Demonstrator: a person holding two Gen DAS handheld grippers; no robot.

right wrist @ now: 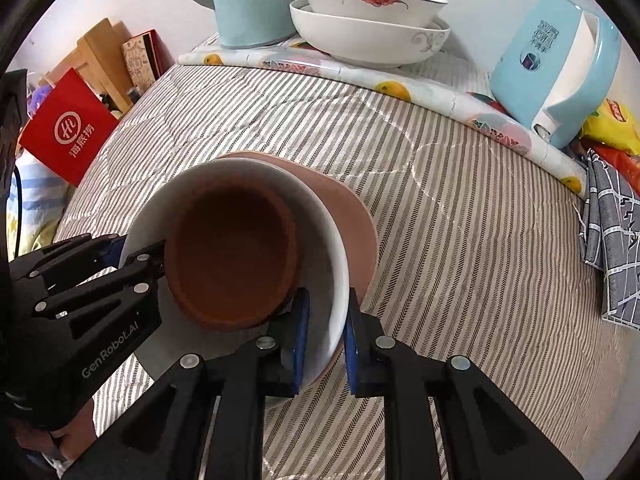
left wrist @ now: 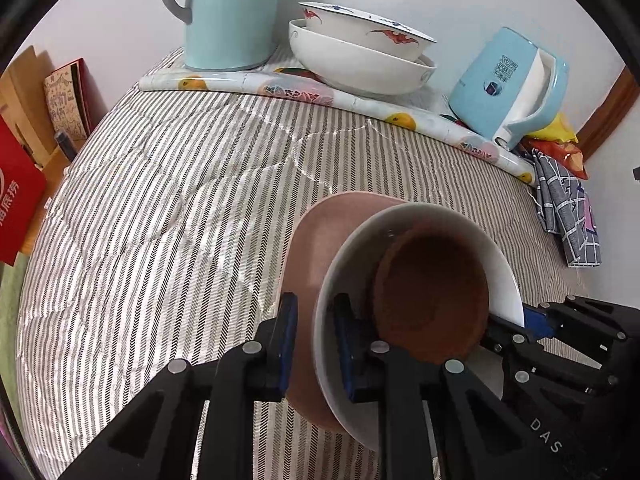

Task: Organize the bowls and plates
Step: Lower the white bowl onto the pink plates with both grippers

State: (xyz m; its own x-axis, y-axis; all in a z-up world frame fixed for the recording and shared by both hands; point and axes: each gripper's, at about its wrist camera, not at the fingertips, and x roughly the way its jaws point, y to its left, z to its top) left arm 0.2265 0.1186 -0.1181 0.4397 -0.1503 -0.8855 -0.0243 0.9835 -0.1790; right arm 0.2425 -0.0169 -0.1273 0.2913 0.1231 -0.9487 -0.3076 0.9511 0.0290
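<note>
A stack of three is held between both grippers above the striped cloth (left wrist: 168,208): a brown bowl (left wrist: 436,292) nested in a white bowl (left wrist: 344,280), which sits on a pink plate (left wrist: 316,240). The stack appears tilted and lifted, not resting flat; contact with the cloth cannot be judged with certainty.

Left gripper (left wrist: 316,344): clenched on the near rim, one pad outside the pink plate and the other inside the white bowl. Right gripper (right wrist: 327,336): likewise clenched on the opposite rim, the white bowl's wall and the plate edge pinched between its blue pads.

Beyond the stack, a second pile is seen on the fruit-print mat (right wrist: 400,88): a painted bowl (right wrist: 372,2) nested in a larger white bowl (right wrist: 368,38). It stands between the tall jug (right wrist: 252,0), to its left, and the blue kettle (right wrist: 556,64), to its right.

Progress, as judged: nesting seems largely done, since all visible dishes are gathered into two piles. What is likely left is the placing of the held stack, perhaps near the far pile, and release of both grips. No loose plates or bowls are visible elsewhere on the cloth.
</note>
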